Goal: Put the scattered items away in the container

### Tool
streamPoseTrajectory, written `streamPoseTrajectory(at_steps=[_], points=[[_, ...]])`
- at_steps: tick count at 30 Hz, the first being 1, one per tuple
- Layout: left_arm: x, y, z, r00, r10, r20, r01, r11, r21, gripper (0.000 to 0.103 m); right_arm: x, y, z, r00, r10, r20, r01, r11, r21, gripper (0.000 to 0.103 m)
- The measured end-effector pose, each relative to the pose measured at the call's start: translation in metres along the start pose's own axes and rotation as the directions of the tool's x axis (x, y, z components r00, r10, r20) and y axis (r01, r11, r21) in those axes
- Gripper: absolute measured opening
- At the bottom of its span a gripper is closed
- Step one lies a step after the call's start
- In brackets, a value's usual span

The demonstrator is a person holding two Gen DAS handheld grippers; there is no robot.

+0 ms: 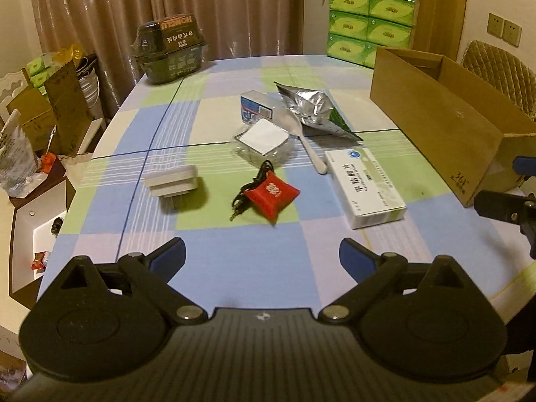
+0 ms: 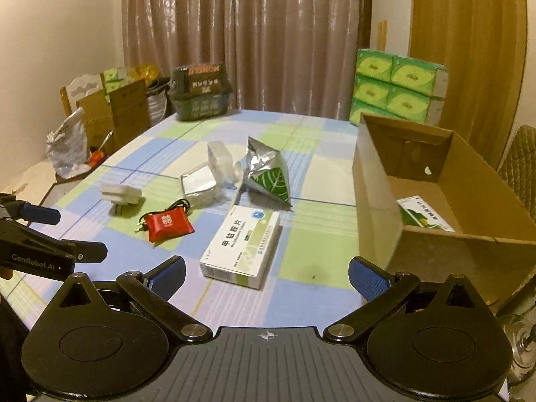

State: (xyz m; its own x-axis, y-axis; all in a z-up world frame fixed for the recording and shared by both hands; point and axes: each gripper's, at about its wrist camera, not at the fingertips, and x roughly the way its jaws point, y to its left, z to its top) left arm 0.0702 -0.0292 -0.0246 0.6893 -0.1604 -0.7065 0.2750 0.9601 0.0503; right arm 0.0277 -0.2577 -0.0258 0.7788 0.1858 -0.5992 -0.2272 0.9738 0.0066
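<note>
Both tools hover above the checked surface [image 1: 268, 268] with fingers spread wide, pinching nothing: the left hand-held gripper [image 1: 262, 254] and the right hand-held gripper [image 2: 267, 274]. Ahead of the left one lie one red pouch [image 1: 272, 197] with one black audio cable [image 1: 249, 187], one white plug adapter [image 1: 172, 181], one clear plastic case [image 1: 263, 144], one white plastic spoon [image 1: 301, 137], one foil bag [image 1: 315, 110] and one small blue-and-white box [image 1: 256, 105]. One white medicine box [image 2: 241, 244] sits just ahead of the right one. The cardboard box [image 2: 378, 201], off to its right, already contains one green-and-white carton [image 2: 425, 216].
</note>
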Motion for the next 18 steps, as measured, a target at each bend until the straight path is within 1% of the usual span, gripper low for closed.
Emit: streamPoseTrajectory(at_steps=[3, 6, 10, 18], points=[[0.005, 0.004, 0.000, 1.000, -0.002, -0.003, 0.002, 1.000, 0.012, 0.096, 0.012, 0.005, 0.001, 1.000, 0.012, -0.022, -0.011, 1.000, 0.009, 0.101], [0.011, 0.006, -0.001, 1.000, -0.006, 0.003, 0.006, 0.999, 0.045, 0.096, 0.026, 0.007, 0.003, 0.998, 0.024, -0.051, -0.023, 0.999, 0.031, 0.101], [0.022, 0.008, -0.002, 1.000, -0.028, -0.004, 0.028, 0.998, 0.062, 0.096, 0.046, 0.011, 0.005, 0.997, 0.018, -0.075, -0.015, 0.999, 0.039, 0.101], [0.046, 0.011, 0.000, 0.999, -0.044, -0.016, 0.045, 0.995, 0.092, 0.096, 0.087, 0.013, 0.008, 0.992, 0.027, -0.123, -0.018, 0.997, 0.072, 0.101]])
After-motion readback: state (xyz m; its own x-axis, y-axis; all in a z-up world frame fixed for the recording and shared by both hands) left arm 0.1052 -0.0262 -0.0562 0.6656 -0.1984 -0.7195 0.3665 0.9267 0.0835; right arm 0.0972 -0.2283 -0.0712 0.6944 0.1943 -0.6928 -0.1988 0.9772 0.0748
